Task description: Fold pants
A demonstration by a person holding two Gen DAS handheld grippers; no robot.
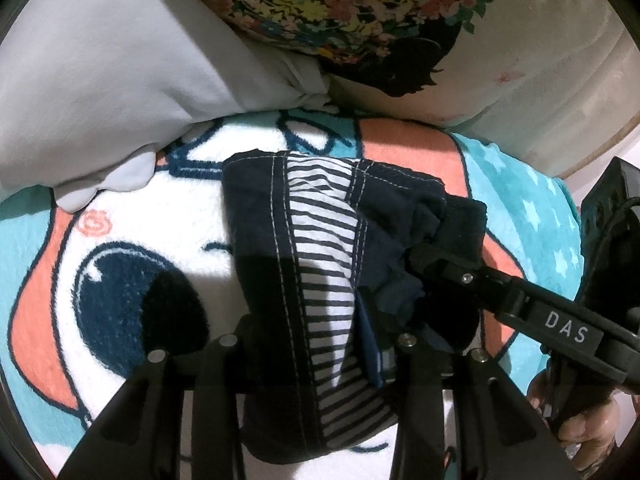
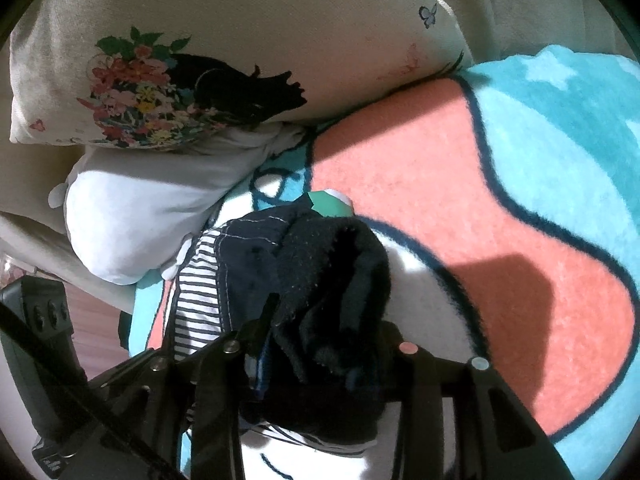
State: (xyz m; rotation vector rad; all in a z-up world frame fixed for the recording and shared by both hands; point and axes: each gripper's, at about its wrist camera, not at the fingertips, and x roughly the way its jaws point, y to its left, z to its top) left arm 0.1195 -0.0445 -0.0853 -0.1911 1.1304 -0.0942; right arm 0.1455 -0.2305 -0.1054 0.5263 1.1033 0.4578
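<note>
Bedding fills both views: a plush cartoon blanket in teal, coral and white, with a white pillow at the upper left and a cream floral cushion behind it. Going left to right in the left wrist view, the blanket lies bare, then the dark navy pants with their striped lining turned out, bunched in a narrow heap whose long axis runs away from the camera toward the pillows; the left gripper straddles the near end, cloth between its fingers, though whether the pads press I cannot tell; the right gripper comes in from the right, its tip buried in the crumpled right edge, so grip there is also unclear. In the right wrist view, dark fabric drapes between the right gripper's fingers. Judging by this, both tools sit equally close; open blanket lies to the right for spreading; the pillows crowd the far left.
</note>
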